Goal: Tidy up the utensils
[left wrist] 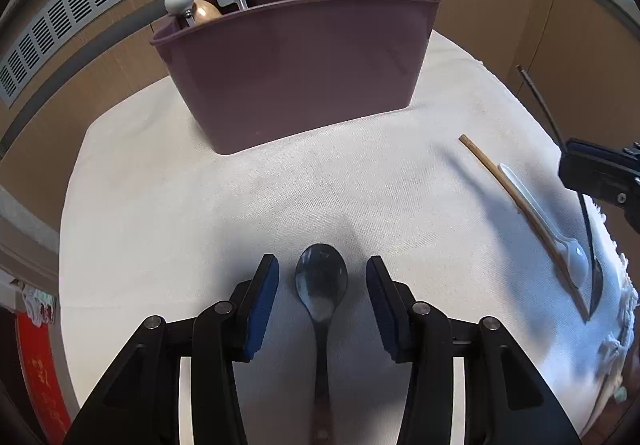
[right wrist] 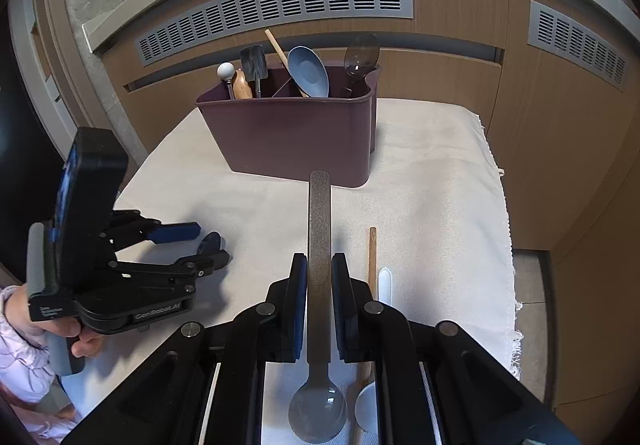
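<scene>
- Left wrist view: on the cream cloth (left wrist: pixel 200 205) before wooden cabinets, our left gripper (left wrist: pixel 322 277) points steeply down, its pads apart either side of the dark spoon (left wrist: pixel 321 281), not touching it; closing comes next, we judge.
- Right wrist view: our right gripper (right wrist: pixel 319 297) clamps the grey spoon (right wrist: pixel 319 285) by its handle, aimed at the maroon caddy (right wrist: pixel 296 137).

Bare cloth (left wrist: pixel 200 205) lies open before the caddy (left wrist: pixel 296 73); utensils (left wrist: pixel 540 213) crowd its right.

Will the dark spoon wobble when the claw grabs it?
Probably a little: the dark spoon lies on its rounded bowl between the open left gripper, so it may rock. It looks stiff and thin, so its narrow handle could slip on the soft cloth.
</scene>
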Action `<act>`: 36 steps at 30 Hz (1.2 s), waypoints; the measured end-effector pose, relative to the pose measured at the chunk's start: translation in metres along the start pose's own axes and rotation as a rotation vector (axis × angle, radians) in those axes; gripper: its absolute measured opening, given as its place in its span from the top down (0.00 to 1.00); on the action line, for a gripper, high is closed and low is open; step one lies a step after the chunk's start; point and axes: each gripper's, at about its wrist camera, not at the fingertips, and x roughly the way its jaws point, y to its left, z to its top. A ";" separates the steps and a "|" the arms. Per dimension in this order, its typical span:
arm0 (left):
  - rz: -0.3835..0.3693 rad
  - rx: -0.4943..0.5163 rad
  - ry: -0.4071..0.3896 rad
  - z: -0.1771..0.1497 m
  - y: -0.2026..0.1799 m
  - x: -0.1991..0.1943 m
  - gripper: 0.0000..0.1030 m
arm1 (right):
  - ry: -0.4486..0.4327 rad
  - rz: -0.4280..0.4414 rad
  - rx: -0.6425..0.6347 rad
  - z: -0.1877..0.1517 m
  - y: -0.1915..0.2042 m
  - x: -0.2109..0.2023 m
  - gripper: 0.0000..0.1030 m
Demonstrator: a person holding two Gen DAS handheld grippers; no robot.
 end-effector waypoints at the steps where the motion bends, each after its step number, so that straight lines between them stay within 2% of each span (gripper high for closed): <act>1: -0.004 -0.015 -0.004 -0.001 0.002 0.003 0.73 | -0.003 0.000 0.001 0.000 0.000 0.000 0.89; 4: -0.024 -0.052 -0.043 -0.007 0.007 0.001 0.72 | -0.012 -0.001 0.003 -0.001 0.001 -0.002 0.89; 8: -0.037 -0.092 -0.137 -0.014 0.012 -0.025 0.72 | -0.030 -0.002 0.001 0.000 0.003 -0.007 0.89; 12: -0.024 -0.126 -0.280 -0.016 0.017 -0.069 0.72 | -0.084 -0.005 0.004 0.006 0.006 -0.022 0.89; 18: -0.025 -0.125 -0.491 -0.002 0.023 -0.138 0.72 | -0.223 -0.028 -0.040 0.033 0.018 -0.063 0.89; 21: -0.029 -0.115 -0.562 0.018 0.030 -0.162 0.72 | -0.326 -0.076 -0.090 0.068 0.027 -0.086 0.89; 24: -0.024 -0.098 -0.639 0.053 0.038 -0.184 0.72 | -0.444 -0.117 -0.117 0.105 0.033 -0.105 0.89; 28: 0.000 -0.114 -0.740 0.103 0.056 -0.206 0.72 | -0.579 -0.104 -0.123 0.148 0.034 -0.112 0.89; 32: -0.016 -0.165 -0.783 0.129 0.080 -0.207 0.72 | -0.589 -0.075 -0.109 0.169 0.028 -0.085 0.89; 36: -0.043 -0.197 -0.750 0.145 0.097 -0.177 0.72 | -0.533 -0.066 -0.099 0.183 0.024 -0.040 0.89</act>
